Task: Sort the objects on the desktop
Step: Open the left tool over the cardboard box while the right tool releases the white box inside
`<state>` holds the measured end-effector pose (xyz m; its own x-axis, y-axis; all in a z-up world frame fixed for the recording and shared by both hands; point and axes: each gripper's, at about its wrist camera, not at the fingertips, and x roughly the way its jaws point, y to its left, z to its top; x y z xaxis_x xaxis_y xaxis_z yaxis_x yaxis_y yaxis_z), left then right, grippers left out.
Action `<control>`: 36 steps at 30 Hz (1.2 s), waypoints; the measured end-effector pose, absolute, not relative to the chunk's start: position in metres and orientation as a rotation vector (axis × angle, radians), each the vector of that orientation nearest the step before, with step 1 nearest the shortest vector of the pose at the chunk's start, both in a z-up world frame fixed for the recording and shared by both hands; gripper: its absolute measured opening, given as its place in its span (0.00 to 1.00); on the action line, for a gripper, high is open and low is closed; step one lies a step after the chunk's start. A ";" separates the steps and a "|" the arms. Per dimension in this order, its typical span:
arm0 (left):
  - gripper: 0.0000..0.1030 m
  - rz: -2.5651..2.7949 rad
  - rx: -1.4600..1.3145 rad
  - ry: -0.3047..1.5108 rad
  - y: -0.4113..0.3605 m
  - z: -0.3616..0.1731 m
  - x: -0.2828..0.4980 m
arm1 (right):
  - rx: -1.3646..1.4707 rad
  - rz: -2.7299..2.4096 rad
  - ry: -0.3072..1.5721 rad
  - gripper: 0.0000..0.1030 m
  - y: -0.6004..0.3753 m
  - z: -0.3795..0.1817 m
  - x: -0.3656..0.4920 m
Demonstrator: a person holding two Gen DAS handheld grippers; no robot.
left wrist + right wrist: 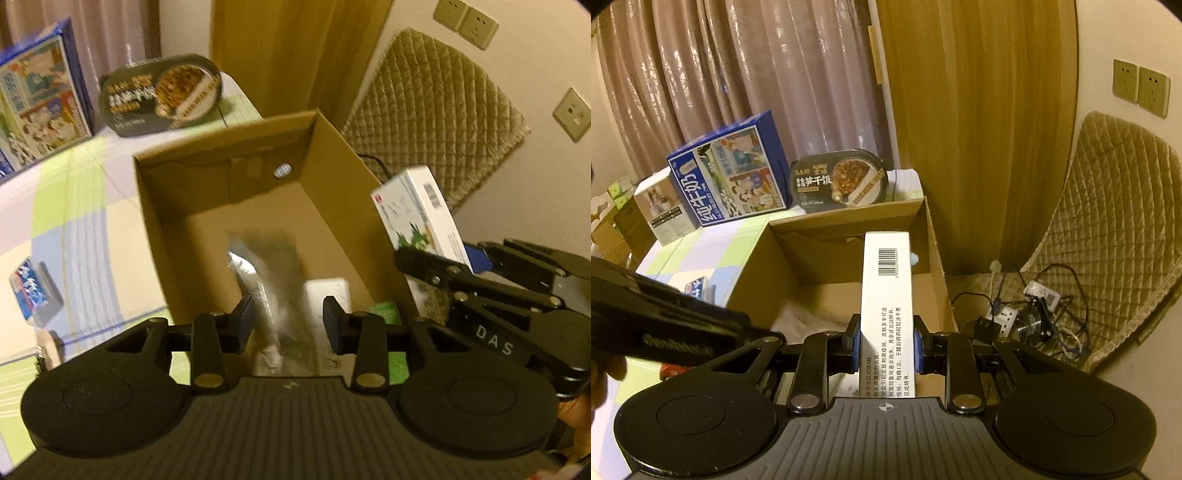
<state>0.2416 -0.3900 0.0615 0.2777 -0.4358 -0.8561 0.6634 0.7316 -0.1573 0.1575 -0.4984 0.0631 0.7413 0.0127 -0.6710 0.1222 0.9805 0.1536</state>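
right claw (885,345) clamps white carton (885,295) above cardboard box (934,236).

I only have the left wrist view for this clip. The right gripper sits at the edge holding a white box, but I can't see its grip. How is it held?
Observer: In the right wrist view, the right gripper is shut on the white box, one blue pad against each long side.
Operator: What's printed on the side I can't see?
Observer: A barcode near the far end, with black text below it.
Operator: Is anything beyond the cardboard box on that side?
Observer: Yes, a power strip and tangled cables lie on the floor to the right of the cardboard box.
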 end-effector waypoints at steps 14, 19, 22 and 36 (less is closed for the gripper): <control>0.37 -0.740 0.239 0.996 -0.360 0.070 0.233 | 0.201 -0.051 0.764 0.22 -0.492 0.053 0.161; 0.41 -0.734 0.231 0.988 -0.349 0.072 0.229 | 0.251 -0.060 0.745 0.29 -0.496 0.055 0.171; 0.44 -0.731 0.220 0.984 -0.341 0.073 0.228 | 0.255 -0.069 0.716 0.34 -0.497 0.061 0.169; 0.60 -0.699 0.172 0.940 -0.280 0.085 0.198 | 0.279 -0.060 0.653 0.58 -0.472 0.085 0.104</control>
<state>0.1975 -0.2797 0.0847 0.3906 -0.4748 -0.7886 0.6185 0.7699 -0.1572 0.1041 -0.4716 0.0852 0.7937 0.0324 -0.6075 0.1421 0.9611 0.2369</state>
